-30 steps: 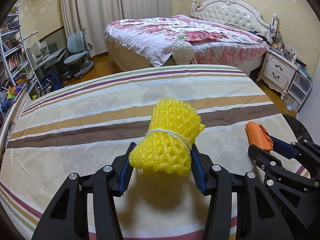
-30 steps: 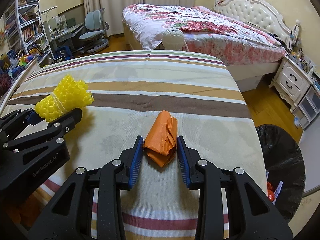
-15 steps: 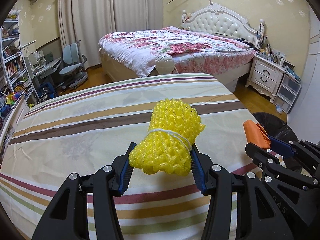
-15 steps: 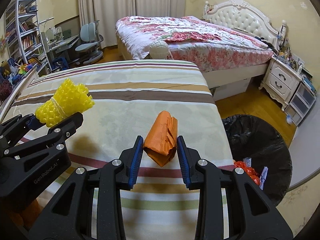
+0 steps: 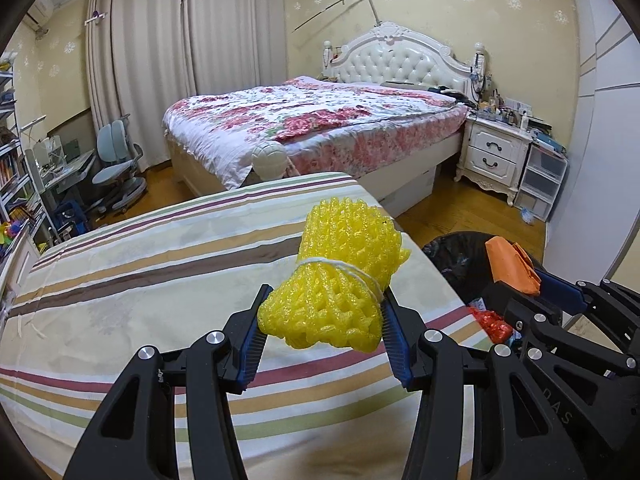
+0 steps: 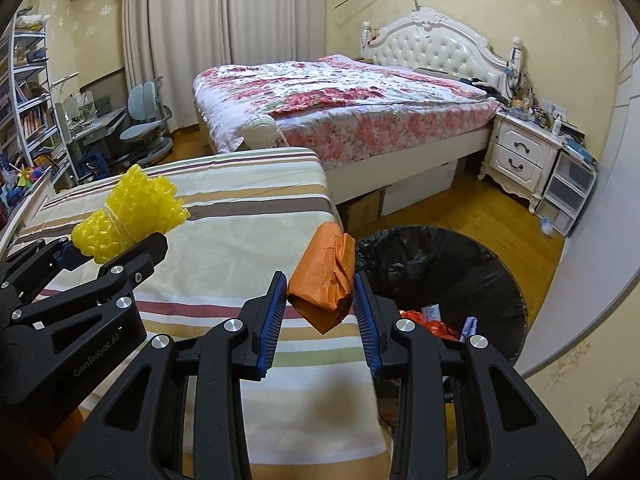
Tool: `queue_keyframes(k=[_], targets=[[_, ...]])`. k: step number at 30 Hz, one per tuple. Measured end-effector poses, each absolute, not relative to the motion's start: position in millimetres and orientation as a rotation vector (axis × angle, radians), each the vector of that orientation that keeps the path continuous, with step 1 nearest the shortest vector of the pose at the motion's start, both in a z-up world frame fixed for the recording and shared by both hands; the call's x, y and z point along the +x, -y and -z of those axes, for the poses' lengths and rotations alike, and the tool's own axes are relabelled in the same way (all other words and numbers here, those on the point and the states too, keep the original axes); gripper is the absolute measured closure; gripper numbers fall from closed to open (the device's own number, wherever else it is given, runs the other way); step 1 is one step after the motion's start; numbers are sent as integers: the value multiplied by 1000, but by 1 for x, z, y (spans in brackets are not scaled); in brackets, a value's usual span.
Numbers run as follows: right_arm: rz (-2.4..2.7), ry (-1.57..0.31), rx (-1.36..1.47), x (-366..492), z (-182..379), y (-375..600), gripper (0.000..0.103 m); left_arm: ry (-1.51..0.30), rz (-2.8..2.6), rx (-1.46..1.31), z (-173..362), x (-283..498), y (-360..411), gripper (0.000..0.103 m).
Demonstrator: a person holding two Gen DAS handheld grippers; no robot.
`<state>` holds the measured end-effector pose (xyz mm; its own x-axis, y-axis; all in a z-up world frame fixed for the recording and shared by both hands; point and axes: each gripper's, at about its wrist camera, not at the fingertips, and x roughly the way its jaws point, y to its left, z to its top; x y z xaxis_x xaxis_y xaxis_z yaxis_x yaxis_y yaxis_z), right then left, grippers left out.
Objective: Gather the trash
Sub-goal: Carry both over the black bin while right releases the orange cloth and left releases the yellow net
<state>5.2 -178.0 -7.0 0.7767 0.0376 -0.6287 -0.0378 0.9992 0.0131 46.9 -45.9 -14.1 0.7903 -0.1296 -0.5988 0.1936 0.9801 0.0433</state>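
Note:
My left gripper (image 5: 324,316) is shut on a yellow foam net bundle (image 5: 340,280) tied with white string, held in the air above the striped table (image 5: 140,280). It also shows in the right wrist view (image 6: 128,216). My right gripper (image 6: 320,300) is shut on a folded orange paper wad (image 6: 326,276), held over the table's right edge next to the black-lined trash bin (image 6: 460,276). The wad also shows in the left wrist view (image 5: 512,264), and the bin too (image 5: 456,256). The bin holds some red and white trash.
A bed with a floral cover (image 6: 360,100) stands behind the table. A white nightstand (image 6: 520,156) and plastic drawers (image 6: 568,192) are at the right. A desk with chairs (image 6: 140,128) and bookshelves are at the left. A white wall panel (image 6: 600,240) stands beside the bin.
Both grippers have lifted their loads off the table and moved right toward the bin. The bin has come into fuller view in both views.

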Motion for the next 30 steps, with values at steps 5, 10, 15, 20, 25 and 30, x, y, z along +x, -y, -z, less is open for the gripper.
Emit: queue_keyframes(k=[5, 10, 15, 20, 25, 30], targets=[[19, -672, 14, 9, 7, 205, 69, -625, 221, 127, 13, 51, 76, 52], [77, -666, 29, 14, 9, 231, 69, -619, 254, 133, 16, 55, 98, 52], [121, -665, 49, 20, 13, 254, 69, -626, 269, 133, 21, 64, 117, 52], [150, -669, 60, 29, 18, 273, 69, -630, 274, 145, 25, 71, 134, 52], [173, -675, 74, 37, 23, 287, 69, -652, 277, 161, 33, 80, 149, 51], [191, -684, 95, 44, 30, 301, 69, -668, 280, 176, 37, 91, 163, 51]])
